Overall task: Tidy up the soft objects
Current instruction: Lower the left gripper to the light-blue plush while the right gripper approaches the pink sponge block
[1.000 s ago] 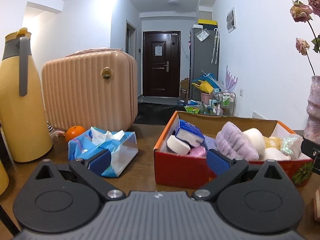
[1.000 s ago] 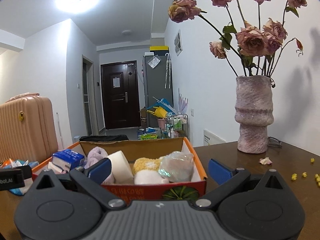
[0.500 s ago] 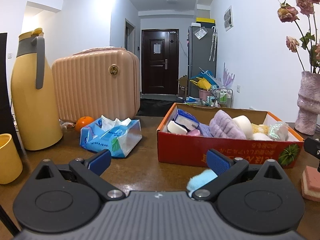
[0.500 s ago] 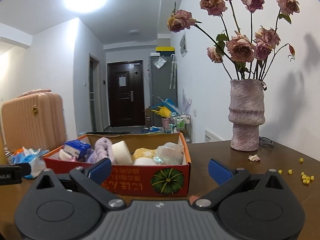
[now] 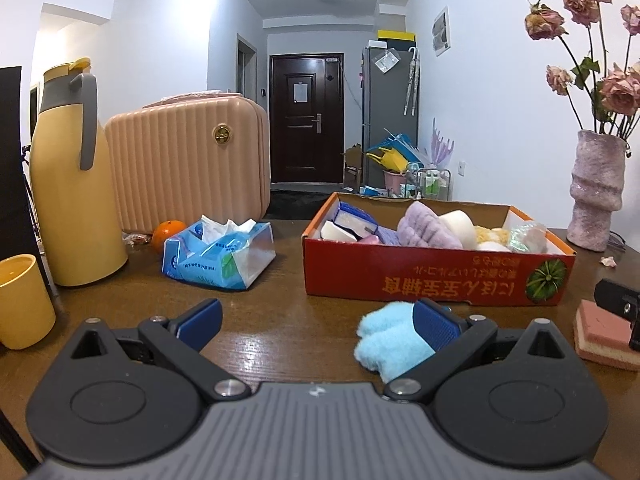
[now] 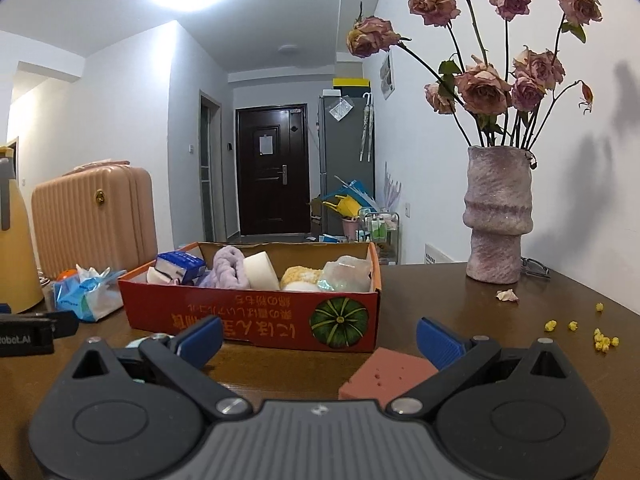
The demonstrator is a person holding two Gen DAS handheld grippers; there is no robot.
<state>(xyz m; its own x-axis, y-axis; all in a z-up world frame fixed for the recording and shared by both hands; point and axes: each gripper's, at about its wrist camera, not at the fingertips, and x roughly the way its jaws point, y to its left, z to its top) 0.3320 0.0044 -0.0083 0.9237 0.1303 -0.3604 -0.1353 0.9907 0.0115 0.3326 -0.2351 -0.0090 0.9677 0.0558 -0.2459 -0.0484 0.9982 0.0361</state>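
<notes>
Left wrist: my left gripper (image 5: 316, 320) gapes beside the blue cloth (image 5: 390, 338); right gripper (image 6: 318, 340) spread over the pink sponge (image 6: 384, 376); both lie before the box (image 5: 436, 280); next, close, lift, drop in.

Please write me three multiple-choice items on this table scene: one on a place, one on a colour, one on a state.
1. Where does the light blue cloth lie?
A. on the table in front of the red box
B. inside the box
C. on the suitcase

2. What colour is the sponge in front of the right gripper?
A. green
B. pink
C. white

3. How do the left gripper fingers stand?
A. closed on the cloth
B. closed on nothing
C. spread apart

Answers: 1 A, the cloth rests on bare wood short of the box wall; 2 B, its top is salmon pink; 3 C, a wide gap separates the blue pads.
</notes>
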